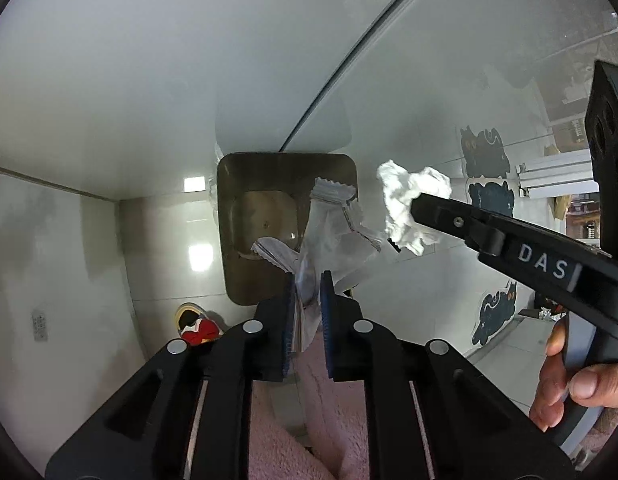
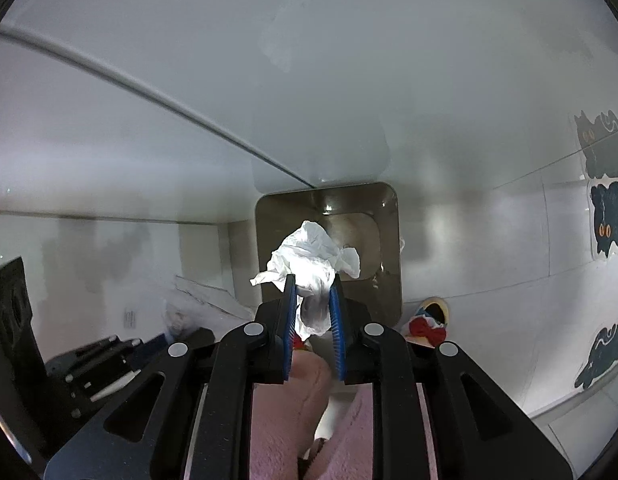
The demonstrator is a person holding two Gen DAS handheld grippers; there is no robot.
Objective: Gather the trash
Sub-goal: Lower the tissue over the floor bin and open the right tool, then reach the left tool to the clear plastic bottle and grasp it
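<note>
A brown, open-topped trash bin [image 1: 245,280] stands on the pale floor against a white wall, right below both grippers. My left gripper [image 1: 307,280] points down over it, shut on a clear crinkled wrapper [image 1: 333,232] with zigzag edges that hangs over the bin's mouth. My right gripper [image 2: 313,284] points down beside it, shut on a crumpled white tissue [image 2: 309,248] above the bin [image 2: 393,260]. In the left wrist view the right gripper [image 1: 429,204] comes in from the right with the tissue [image 1: 405,196] at its tip. The bin's bottom looks bare.
A red, white and yellow slipper [image 1: 197,324] lies on the floor next to the bin. Dark cat-shaped mats [image 1: 485,152] lie on the tiles to the right. Pink fluffy trouser legs [image 1: 321,400] are beneath the grippers. A hand [image 1: 569,380] holds the right gripper's handle.
</note>
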